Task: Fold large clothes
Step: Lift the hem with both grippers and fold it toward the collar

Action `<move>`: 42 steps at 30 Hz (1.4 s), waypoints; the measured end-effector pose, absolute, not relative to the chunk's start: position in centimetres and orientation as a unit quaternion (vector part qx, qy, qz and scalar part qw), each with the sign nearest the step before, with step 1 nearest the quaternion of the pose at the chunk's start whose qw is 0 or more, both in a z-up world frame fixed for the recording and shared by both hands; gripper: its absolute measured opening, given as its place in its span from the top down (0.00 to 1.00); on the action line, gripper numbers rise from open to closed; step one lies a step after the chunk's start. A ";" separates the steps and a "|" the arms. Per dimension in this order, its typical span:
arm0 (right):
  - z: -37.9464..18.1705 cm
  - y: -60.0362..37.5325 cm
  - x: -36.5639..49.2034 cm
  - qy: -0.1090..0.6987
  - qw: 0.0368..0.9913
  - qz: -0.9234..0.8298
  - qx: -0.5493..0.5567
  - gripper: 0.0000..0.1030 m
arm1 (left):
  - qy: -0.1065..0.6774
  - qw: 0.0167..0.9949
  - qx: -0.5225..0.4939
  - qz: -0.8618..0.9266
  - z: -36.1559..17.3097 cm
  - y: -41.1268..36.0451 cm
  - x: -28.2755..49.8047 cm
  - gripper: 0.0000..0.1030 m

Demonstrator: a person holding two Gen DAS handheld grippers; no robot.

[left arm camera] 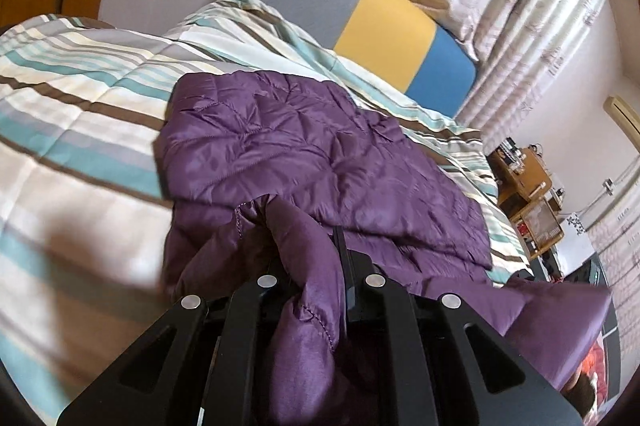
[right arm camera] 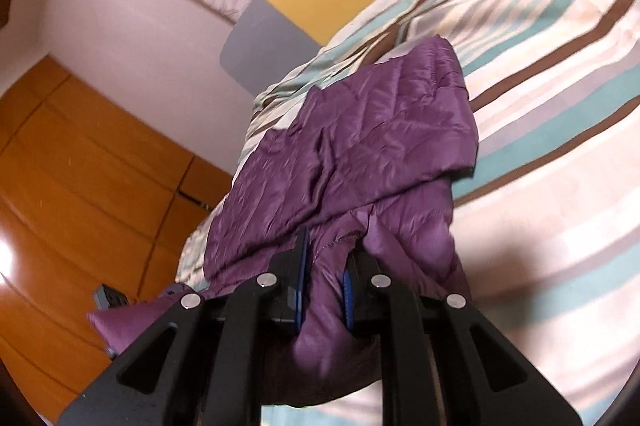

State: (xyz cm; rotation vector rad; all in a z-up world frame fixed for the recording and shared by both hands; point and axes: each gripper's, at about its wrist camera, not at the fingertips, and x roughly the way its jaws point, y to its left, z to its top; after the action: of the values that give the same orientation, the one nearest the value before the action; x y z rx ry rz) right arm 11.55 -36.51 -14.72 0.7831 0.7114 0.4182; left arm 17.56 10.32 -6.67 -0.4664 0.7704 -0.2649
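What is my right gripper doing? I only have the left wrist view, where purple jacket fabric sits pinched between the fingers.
Observer: The right gripper is also shut on the purple jacket, pinching a stitched edge.
Operator: What's beyond the bed on that side?
Observer: An orange wooden wardrobe stands there.
Operator: Does any jacket hang off the bed?
Observer: Yes, a purple part trails past the striped duvet edge, near the wardrobe.
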 end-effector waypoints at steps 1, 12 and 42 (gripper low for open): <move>-15.1 -36.7 12.3 0.339 0.838 0.193 0.381 0.87 | 0.375 0.891 -0.222 -0.126 -6.8 10.2 18.4 0.88; -17.5 -38.1 16.9 0.333 0.819 0.167 0.436 0.65 | 0.394 0.880 -0.237 -0.119 -8.4 10.6 22.6 0.74; -17.6 -33.9 10.6 0.377 0.883 0.140 0.242 0.75 | 0.407 0.891 -0.120 -0.163 -10.6 6.6 17.2 0.80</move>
State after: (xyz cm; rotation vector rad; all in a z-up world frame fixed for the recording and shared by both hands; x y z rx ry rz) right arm 10.58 -33.87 -17.63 0.5043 0.7838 0.2917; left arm 17.17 6.55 -10.58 -0.2486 0.8458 -0.3394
